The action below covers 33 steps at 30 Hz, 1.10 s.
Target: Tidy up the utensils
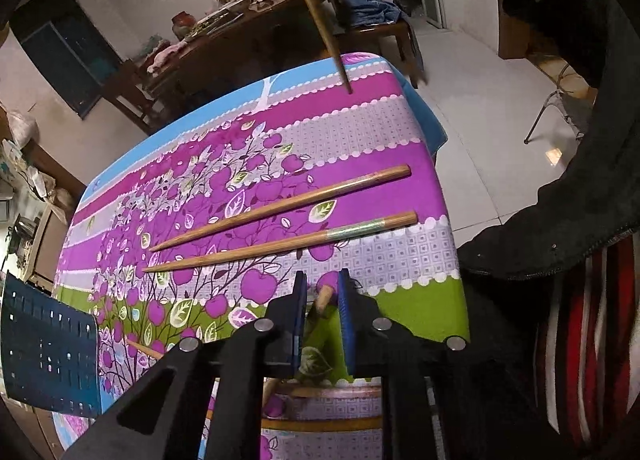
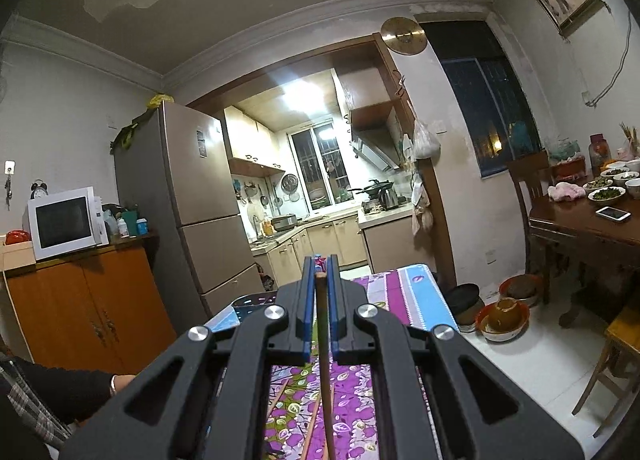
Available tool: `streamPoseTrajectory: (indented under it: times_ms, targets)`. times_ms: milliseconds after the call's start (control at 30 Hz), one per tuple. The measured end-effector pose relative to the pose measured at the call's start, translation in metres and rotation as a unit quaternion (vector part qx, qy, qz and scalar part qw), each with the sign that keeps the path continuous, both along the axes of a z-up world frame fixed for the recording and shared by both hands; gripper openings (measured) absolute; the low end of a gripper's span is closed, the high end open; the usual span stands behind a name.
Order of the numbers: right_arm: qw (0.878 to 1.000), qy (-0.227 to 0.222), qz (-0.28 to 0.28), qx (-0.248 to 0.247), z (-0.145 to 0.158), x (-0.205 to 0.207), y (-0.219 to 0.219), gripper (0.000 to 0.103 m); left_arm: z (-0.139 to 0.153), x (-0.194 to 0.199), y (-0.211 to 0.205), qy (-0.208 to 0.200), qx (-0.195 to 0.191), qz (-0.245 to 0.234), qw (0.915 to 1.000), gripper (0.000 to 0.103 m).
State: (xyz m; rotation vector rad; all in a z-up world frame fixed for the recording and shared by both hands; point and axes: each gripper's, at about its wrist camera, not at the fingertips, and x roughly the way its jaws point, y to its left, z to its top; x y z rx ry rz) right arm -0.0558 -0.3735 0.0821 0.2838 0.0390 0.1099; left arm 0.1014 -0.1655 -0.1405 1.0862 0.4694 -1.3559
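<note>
My left gripper points down at the table with the purple flowered cloth. The thick end of a wooden chopstick lies between its blue pads, with a slim gap on either side. Two more chopsticks lie side by side just beyond it. My right gripper is held level above the table and is shut on a chopstick that hangs straight down. The left wrist view shows that hanging chopstick over the far end of the table.
A dark blue perforated basket stands at the table's left edge, with another chopstick tip beside it. A person's dark sleeve is at lower left. A wooden dining table with dishes and bowls on the floor are to the right.
</note>
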Motion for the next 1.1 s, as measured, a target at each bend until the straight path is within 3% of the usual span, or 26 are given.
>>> streamPoseTrajectory:
  times_ms: [367, 600, 700, 867, 1100]
  targets:
    - [1.0, 0.001, 0.008, 0.007, -0.003, -0.001, -0.002, 0.005, 0.004, 0.0, -0.002, 0.01, -0.002, -0.001, 0.9999, 0.013]
    - [1.0, 0.003, 0.019, 0.003, -0.003, 0.004, 0.005, 0.005, 0.033, -0.002, 0.005, -0.014, -0.054, 0.007, 0.9984, 0.01]
    - [0.999, 0.004, 0.032, -0.005, 0.001, 0.011, 0.013, 0.005, 0.058, 0.005, 0.014, -0.026, -0.094, 0.027, 0.9948, 0.008]
    - [0.998, 0.003, 0.059, -0.025, 0.009, 0.029, 0.031, 0.005, 0.096, 0.021, 0.037, -0.064, -0.157, 0.077, 0.9825, 0.008]
    - [0.994, 0.005, 0.098, -0.043, 0.026, 0.062, 0.055, 0.005, 0.145, 0.045, 0.084, -0.111, -0.221, 0.156, 0.9562, 0.008]
